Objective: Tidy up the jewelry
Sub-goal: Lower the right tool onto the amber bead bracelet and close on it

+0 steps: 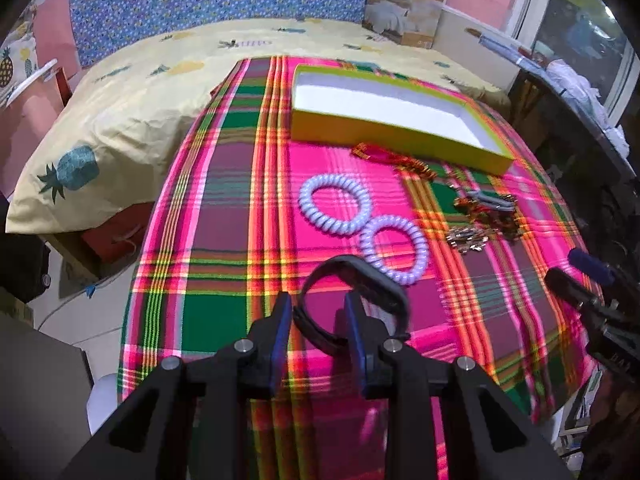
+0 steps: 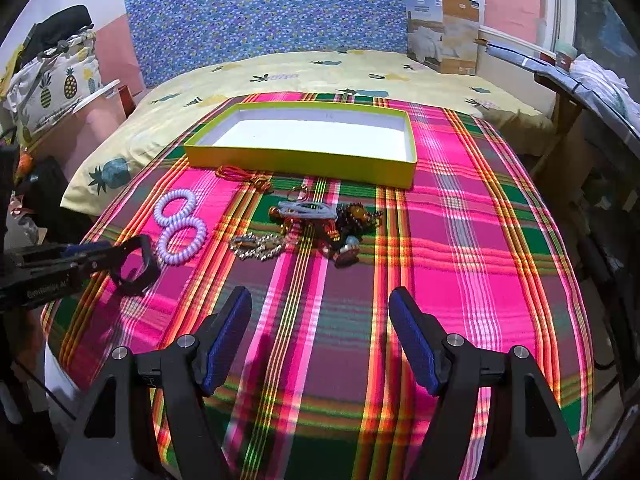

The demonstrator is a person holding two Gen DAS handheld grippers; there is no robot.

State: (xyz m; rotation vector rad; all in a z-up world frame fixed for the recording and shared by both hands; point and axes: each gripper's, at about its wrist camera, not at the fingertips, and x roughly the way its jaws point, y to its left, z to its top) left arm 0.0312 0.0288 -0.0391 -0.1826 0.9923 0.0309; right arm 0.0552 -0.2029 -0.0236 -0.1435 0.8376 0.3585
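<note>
The left tongs (image 1: 318,312) pinch the black band (image 1: 356,280) low-centre; right tongs (image 2: 320,316) gape wide; the thin-gripped band could slip short of the yellow box (image 1: 384,128).

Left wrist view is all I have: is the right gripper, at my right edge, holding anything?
Observer: No. The right gripper is open and empty, above the bare pink plaid cloth.
Operator: Is the shallow yellow cardboard box empty throughout?
Observer: Yes. The right wrist view shows the whole white floor of the shallow yellow cardboard box, with nothing in it.
Operator: What lies at the jewelry pile's far right?
Observer: A dark beaded piece, touching the tangle.
</note>
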